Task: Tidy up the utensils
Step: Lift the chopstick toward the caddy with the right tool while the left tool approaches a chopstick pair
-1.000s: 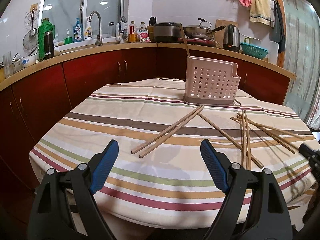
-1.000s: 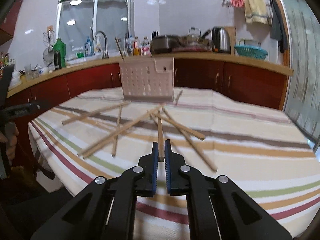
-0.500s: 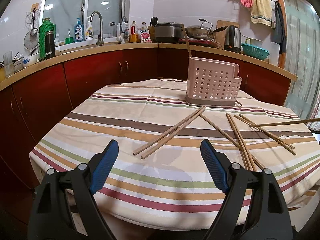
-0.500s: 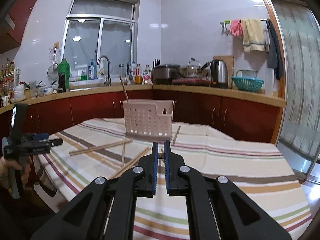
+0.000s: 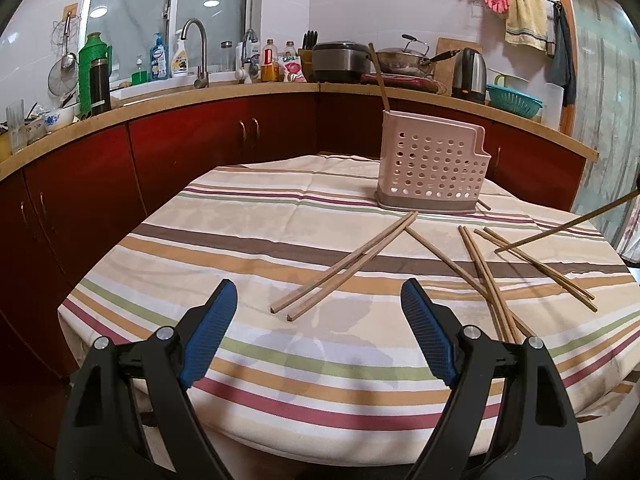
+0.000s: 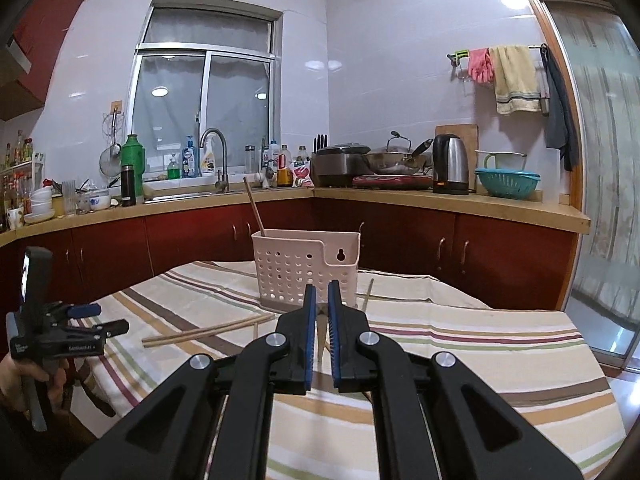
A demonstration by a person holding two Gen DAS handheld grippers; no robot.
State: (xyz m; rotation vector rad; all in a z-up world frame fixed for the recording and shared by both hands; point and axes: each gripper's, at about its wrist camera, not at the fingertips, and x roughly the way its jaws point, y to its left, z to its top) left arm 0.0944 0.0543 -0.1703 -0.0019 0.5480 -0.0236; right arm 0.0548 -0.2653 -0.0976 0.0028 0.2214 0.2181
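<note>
One chopstick pinched and in the air, basket not yet reached

Our right gripper [image 6: 322, 304] has its jaws closed on a thin wooden chopstick [image 5: 568, 226], held clear of the striped-cloth surface [image 5: 280, 248]; our left gripper [image 5: 320, 336] waits near, jaws wide and empty. We judge the next move is carrying it far to the pink perforated plastic basket [image 6: 306, 270] and tipping it upright. More loose wooden chopsticks [image 5: 344, 266] remain; the grip itself is mostly hidden.

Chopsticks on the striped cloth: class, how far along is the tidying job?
Done: one chopstick stands in the pink holder. In hand: the right hand-held gripper is shut on a lifted chopstick. Left: loose chopsticks lie on the cloth; the left hand-held gripper is open, empty.
</note>
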